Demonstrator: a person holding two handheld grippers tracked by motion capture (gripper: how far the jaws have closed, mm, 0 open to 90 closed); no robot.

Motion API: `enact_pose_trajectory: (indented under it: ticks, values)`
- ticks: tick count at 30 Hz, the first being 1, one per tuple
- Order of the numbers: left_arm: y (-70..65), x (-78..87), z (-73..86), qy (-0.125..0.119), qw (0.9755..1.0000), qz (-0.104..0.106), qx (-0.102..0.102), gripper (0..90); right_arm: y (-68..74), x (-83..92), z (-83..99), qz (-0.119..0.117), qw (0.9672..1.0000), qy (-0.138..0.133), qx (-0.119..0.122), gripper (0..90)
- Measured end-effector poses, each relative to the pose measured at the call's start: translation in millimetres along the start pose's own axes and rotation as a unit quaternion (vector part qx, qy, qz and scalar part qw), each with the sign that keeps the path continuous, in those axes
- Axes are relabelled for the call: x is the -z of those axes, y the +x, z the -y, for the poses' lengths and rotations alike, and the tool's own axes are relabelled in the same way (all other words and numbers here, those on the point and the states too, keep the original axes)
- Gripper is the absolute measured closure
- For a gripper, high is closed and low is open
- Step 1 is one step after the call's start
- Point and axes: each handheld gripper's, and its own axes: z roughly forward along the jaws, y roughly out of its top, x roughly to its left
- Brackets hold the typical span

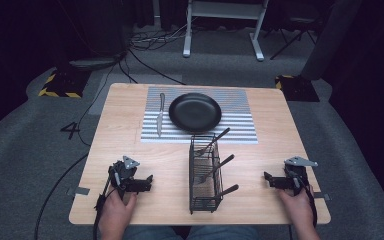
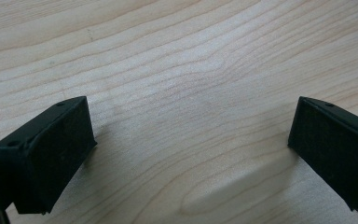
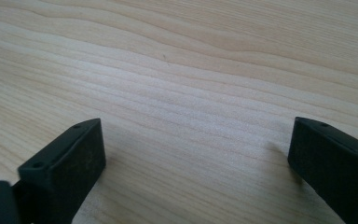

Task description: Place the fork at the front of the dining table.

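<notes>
Both grippers rest on the wooden table (image 1: 130, 145) near its front edge, one at each side of a black wire cutlery basket (image 1: 205, 172) that stands at the middle of that edge. The left gripper (image 1: 149, 181) sits toward the front left corner with its jaws spread wide and nothing between them; its own view looks down on bare wood grain between the two black pads. The right gripper (image 1: 268, 179) sits toward the front right corner, likewise with jaws wide apart and empty.

The basket holds three dark-handled pieces of cutlery (image 1: 219, 165) whose handles slant up and to the right, past the basket's right wall. Behind it, toward the far edge, a striped placemat (image 1: 240, 117) carries a black plate (image 1: 195, 112) with a table knife (image 1: 160, 116) lying just left of it.

The work in hand looks like setting the place from the basket, and neither gripper has started yet. The right gripper is the better placed, since the handles lean its way. It would do well to come in from the right, pick the uppermost handle, close across its width rather than its tip, and draw it out along its own slant so the wire does not catch. The left gripper could steady the basket's left wall against tipping.
</notes>
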Motion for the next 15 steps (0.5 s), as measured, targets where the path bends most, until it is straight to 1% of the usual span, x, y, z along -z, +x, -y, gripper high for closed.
enact_pose_trajectory:
  ticks: [2,3,4,5,13,15]
  values:
    - [0.0,0.0,0.0,0.0,1.0,0.0,0.0,0.2,0.1,1.2,0.8,-0.005,1.0,-0.003,0.005,9.4]
    - [0.0,0.0,0.0,0.0,1.0,0.0,0.0,0.2,0.3,2.0,1.3,-0.009,0.9999,-0.007,0.008,12.3]
    - [0.0,0.0,0.0,0.0,1.0,0.0,0.0,0.2,0.4,3.0,1.9,-0.015,0.9997,-0.01,0.014,15.8]
    - [0.0,0.0,0.0,0.0,1.0,0.0,0.0,0.2,0.5,3.9,2.4,-0.021,0.9995,-0.012,0.019,17.0]
    - [0.1,0.0,0.0,0.0,1.0,0.0,0.0,0.2,-2.1,5.9,3.8,-0.023,0.9994,-0.018,0.018,23.4]
    - [0.1,0.0,0.0,0.0,1.0,0.0,0.0,0.2,-2.3,6.2,3.9,-0.024,0.9994,-0.019,0.018,23.8]
